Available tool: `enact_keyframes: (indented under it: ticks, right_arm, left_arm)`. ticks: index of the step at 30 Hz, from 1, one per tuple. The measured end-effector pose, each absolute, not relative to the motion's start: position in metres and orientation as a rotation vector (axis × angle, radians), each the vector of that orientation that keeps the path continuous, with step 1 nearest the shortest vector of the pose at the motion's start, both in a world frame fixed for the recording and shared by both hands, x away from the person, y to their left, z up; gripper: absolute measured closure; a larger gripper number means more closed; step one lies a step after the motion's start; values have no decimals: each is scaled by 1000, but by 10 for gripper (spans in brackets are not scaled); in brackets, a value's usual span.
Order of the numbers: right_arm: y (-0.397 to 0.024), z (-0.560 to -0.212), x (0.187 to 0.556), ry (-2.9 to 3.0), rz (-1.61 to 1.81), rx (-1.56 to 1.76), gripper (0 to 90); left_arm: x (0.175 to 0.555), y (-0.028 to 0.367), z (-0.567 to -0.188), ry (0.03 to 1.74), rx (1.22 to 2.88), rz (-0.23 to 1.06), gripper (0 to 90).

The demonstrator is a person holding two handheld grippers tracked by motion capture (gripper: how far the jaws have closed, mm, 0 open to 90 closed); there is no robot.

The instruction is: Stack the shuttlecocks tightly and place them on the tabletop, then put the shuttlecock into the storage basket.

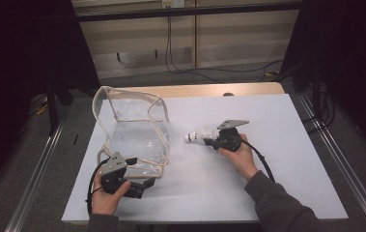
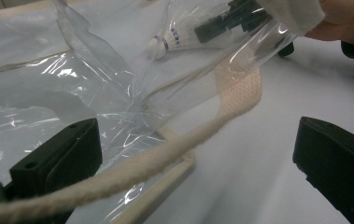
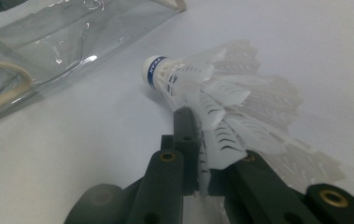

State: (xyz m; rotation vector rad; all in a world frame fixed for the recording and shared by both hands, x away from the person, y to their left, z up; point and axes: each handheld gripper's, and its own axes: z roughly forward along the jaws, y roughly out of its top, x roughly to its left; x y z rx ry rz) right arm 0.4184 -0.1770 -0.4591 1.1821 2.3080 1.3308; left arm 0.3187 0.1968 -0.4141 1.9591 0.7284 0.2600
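Observation:
A clear plastic bag [image 1: 132, 125] with cream trim stands on the left half of the white table [image 1: 277, 183]. My left gripper [image 1: 143, 186] is at the bag's near corner. In the left gripper view it is open [image 2: 198, 163], its jaws wide apart, and the bag's cream cord handle [image 2: 240, 88] runs across the gap. My right gripper [image 1: 213, 141] is shut on the feather skirt of a white shuttlecock [image 1: 197, 136], just right of the bag. The cork tip with its blue band [image 3: 153, 71] points toward the bag [image 3: 62, 42]. The feathers are pinched between the jaws of this gripper [image 3: 202, 144].
A strip of bare wood [image 1: 209, 90] shows at the table's far edge. Metal frame rails [image 1: 337, 159] run along both sides. Cables [image 1: 219, 70] lie on the floor behind. The white sheet's right half and its near middle are free.

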Motion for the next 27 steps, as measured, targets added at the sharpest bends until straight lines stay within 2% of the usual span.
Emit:
enact_keyframes:
  ticks: [27]
  right_arm:
    - [-192,-432,402,2342,1424,1135,883]
  left_arm:
    - [320,197,-413,730,1963,262,10]
